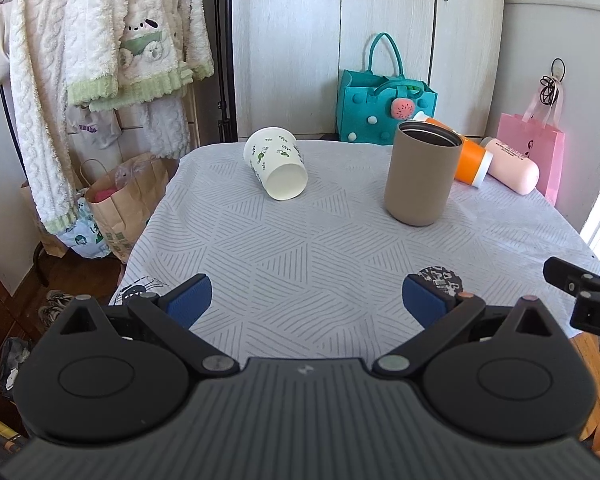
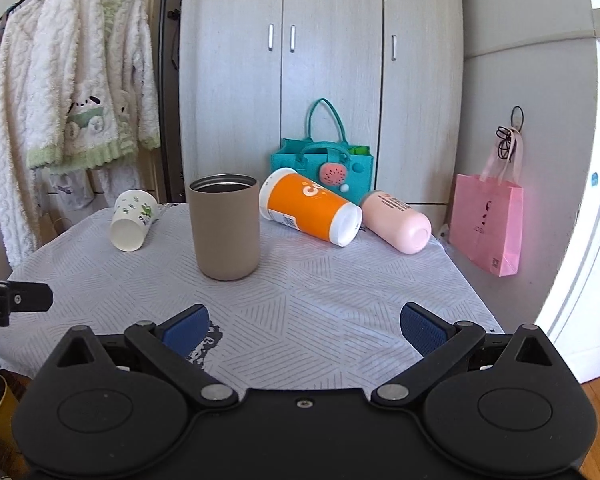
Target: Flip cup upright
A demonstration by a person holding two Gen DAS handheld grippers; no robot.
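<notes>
Lying tipped on the tablecloth (image 1: 300, 280), the leaf-printed paper cup (image 1: 278, 162), probably light and easily crushed, is best pinched gently mid-wall by the left gripper (image 1: 307, 300), jaws spread wide and empty, like those of the right gripper (image 2: 305, 326).

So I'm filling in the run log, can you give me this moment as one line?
left gripper open, empty | right gripper open, empty | tan cup upright | paper cup, orange cup, pink bottle on sides

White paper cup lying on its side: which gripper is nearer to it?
Left, I judge. The white paper cup lies almost straight ahead of the left gripper; from the right gripper it sits far off to the left.
</notes>
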